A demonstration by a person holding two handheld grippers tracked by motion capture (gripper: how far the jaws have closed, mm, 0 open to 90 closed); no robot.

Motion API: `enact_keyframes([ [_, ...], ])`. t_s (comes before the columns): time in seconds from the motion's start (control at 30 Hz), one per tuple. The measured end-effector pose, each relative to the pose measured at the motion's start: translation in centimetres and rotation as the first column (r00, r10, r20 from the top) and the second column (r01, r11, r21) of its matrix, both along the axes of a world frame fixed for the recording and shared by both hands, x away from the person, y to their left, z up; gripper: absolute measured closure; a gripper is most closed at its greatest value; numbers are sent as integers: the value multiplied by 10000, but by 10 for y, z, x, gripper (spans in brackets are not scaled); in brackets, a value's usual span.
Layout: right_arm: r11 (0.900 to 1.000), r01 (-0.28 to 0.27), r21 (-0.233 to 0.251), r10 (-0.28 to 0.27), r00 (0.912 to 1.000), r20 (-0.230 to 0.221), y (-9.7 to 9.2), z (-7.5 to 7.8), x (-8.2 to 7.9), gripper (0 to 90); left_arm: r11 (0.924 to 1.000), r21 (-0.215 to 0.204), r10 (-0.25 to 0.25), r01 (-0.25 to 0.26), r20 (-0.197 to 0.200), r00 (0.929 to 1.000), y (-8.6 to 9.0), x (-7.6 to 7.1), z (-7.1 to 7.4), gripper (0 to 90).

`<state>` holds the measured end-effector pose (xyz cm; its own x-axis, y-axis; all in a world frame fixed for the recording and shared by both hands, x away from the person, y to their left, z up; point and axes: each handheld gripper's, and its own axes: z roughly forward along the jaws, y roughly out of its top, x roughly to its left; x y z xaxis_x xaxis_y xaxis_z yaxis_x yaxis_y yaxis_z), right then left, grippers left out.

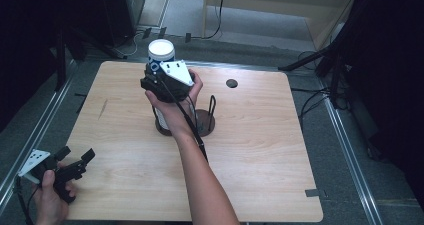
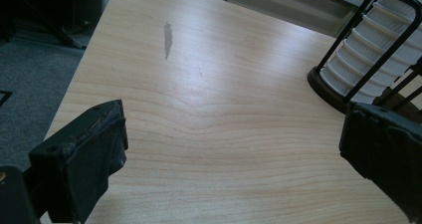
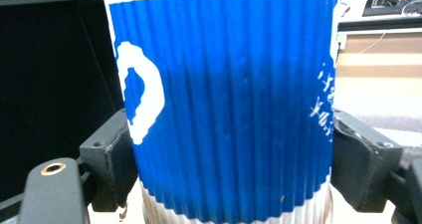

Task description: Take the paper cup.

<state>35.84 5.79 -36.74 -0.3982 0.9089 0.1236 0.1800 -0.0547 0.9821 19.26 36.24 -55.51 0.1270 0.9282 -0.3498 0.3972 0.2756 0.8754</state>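
Ribbed blue paper cup (image 3: 229, 104) sits pinched in the right claw (image 3: 231, 169); left claw (image 2: 239, 159) gapes over woodgrain table (image 2: 209, 109).

One blue cup (image 1: 161, 52), one white cup stack (image 2: 370, 47), one holder (image 1: 207, 122), two grippers, one table (image 1: 260, 150).

Right gripper (image 1: 162, 77) jaws seemingly clamped, left gripper (image 1: 75, 162) jaws apart.

Bare light-wood tabletop (image 1: 260, 150) offers open passage right and front; dark wire cup rack (image 1: 207, 116) obstructs the centre.
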Motion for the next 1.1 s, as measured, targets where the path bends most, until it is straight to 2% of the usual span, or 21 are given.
enact_keyframes([
  [0.37, 10000, -4, 70, 2, 9995, 316, -2, 6, -1, 179, 10000, 18, -4, 4, 13, 10000, 0, 0, 0, 0],
  [0.5, 9999, 77, -135, -69, 9983, 574, 0, 9, -3, 181, 10000, 19, -12, 12, 7, 10000, 0, 0, 0, 0],
  [0.83, 10000, -81, -7, 81, 9963, 852, -1, 21, -5, 186, 10000, 10, -7, 7, 22, 10000, 0, 0, 0, 0],
  [1.1, 9999, -47, 127, 30, 9916, 1296, -3, 31, -6, 189, 10000, -5, 22, -22, 33, 10000, 0, 0, 0, 0],
])
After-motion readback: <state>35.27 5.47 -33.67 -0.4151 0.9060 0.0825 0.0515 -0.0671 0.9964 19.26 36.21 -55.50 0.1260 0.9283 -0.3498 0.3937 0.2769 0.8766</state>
